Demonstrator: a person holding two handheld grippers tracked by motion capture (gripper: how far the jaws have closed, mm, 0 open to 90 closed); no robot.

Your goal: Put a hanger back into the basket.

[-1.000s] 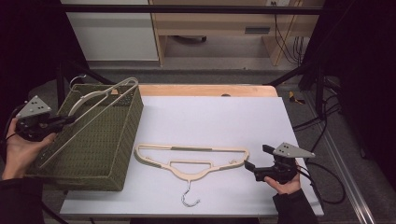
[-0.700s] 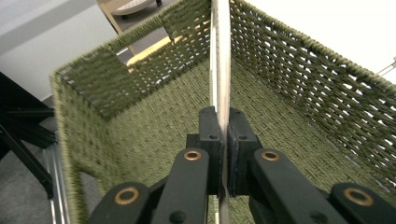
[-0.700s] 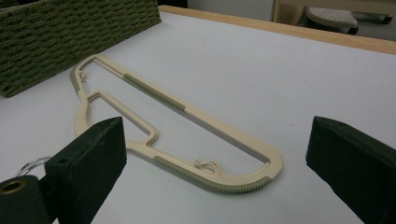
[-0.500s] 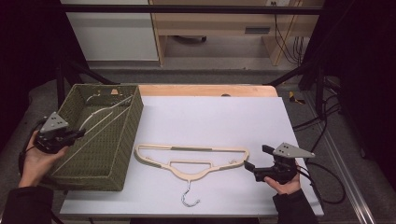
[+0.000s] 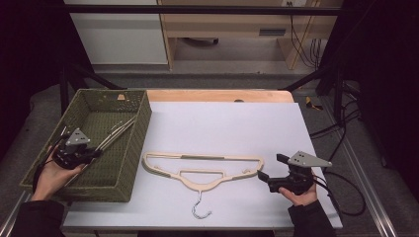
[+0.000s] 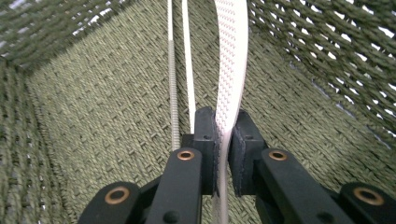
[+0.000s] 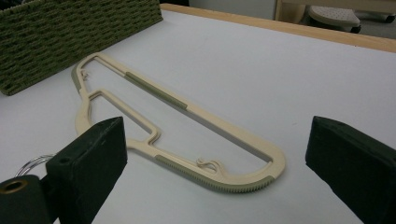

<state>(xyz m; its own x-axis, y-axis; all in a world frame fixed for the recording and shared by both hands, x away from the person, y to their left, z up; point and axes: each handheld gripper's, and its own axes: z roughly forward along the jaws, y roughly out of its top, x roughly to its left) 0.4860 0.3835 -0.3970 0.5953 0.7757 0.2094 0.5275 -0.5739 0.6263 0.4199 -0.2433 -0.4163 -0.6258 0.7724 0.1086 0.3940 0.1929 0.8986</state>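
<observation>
Basket [image 5: 129,148] left on table [image 5: 222,118], hanger [image 5: 207,165] beside it

From above my side the high view looks forward and down, while my 2 gripper views sit close, sharing its basket [image 5: 129,148] and hanger [image 7: 187,135].

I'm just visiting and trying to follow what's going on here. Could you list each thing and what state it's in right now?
Left gripper: shut on the white hanger, down inside the basket.
White hanger: clamped, lying in the basket.
Green basket: upright on the table, open top.
Right gripper: open, holding nothing.
Beige hanger: flat on the table, untouched.
</observation>
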